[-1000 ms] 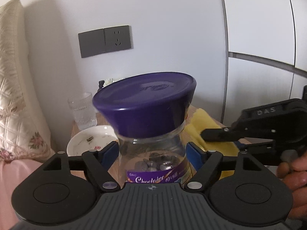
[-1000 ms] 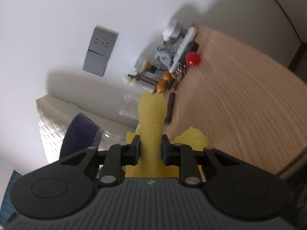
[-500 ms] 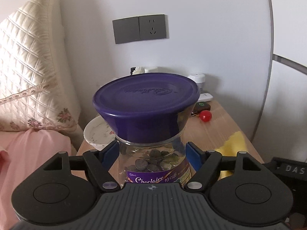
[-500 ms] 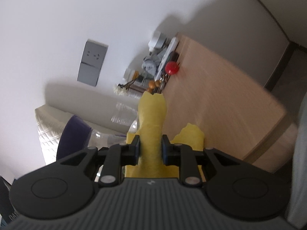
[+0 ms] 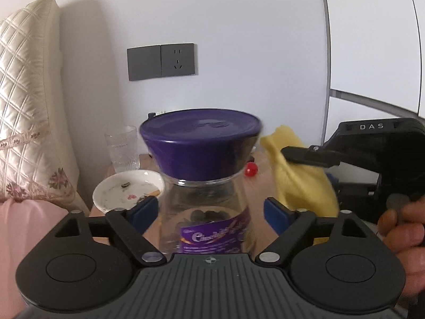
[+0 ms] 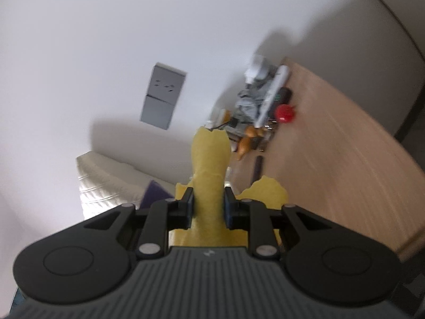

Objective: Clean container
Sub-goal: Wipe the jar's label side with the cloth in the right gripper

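Left hand-held gripper clamped on clear jar body, prob glass: slick, fragile, grip below purple lid. Right hand-held gripper pinches soft yellow cloth.

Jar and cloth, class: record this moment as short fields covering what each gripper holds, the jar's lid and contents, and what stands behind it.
left gripper: shut on jar, held upright
lid: purple, on the jar
jar contents: a few dark pieces at the bottom
right gripper: shut on cloth
cloth: yellow, right of the jar, apart from it
behind jar: glass, dirty white dish, red ball on table
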